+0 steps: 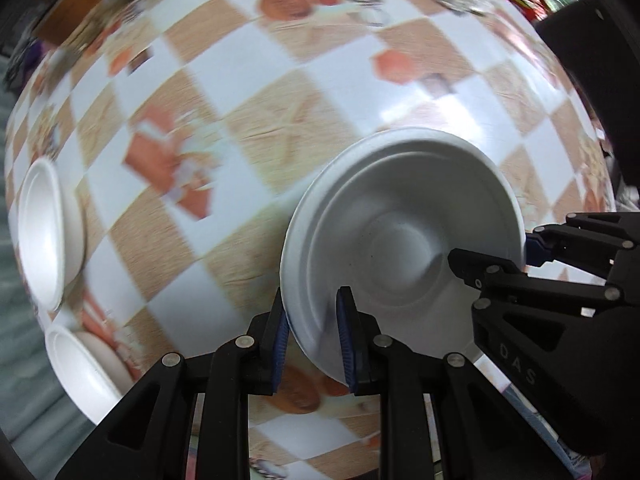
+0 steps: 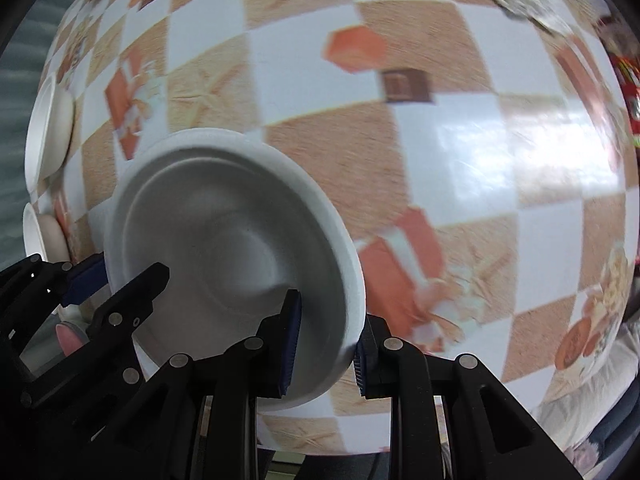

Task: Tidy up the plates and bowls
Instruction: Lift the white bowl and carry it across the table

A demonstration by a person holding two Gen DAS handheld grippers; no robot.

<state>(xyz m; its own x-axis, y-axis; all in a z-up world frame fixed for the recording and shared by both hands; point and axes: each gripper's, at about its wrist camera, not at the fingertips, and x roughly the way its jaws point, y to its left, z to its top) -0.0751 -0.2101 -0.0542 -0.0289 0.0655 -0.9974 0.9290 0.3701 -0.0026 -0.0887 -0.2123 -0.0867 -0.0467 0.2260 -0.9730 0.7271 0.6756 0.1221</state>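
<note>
A white paper bowl [image 1: 400, 240] is held above the checkered tablecloth, gripped from two sides. My left gripper [image 1: 314, 340] is shut on its near rim. My right gripper [image 2: 326, 348] is shut on the opposite rim of the same bowl [image 2: 232, 248]. Each gripper shows in the other's view: the right one at the bowl's right edge [image 1: 492, 256], the left one at the bowl's left edge [image 2: 120, 280]. Two more white bowls [image 1: 44, 236] [image 1: 86, 368] stand at the table's left edge, also in the right wrist view [image 2: 50, 124].
The table wears an orange, tan and white checkered cloth [image 1: 248, 128]. Dark clutter and a red packet [image 1: 524, 0] lie at the far right corner. The table edge and a grey floor [image 1: 16, 360] run along the left.
</note>
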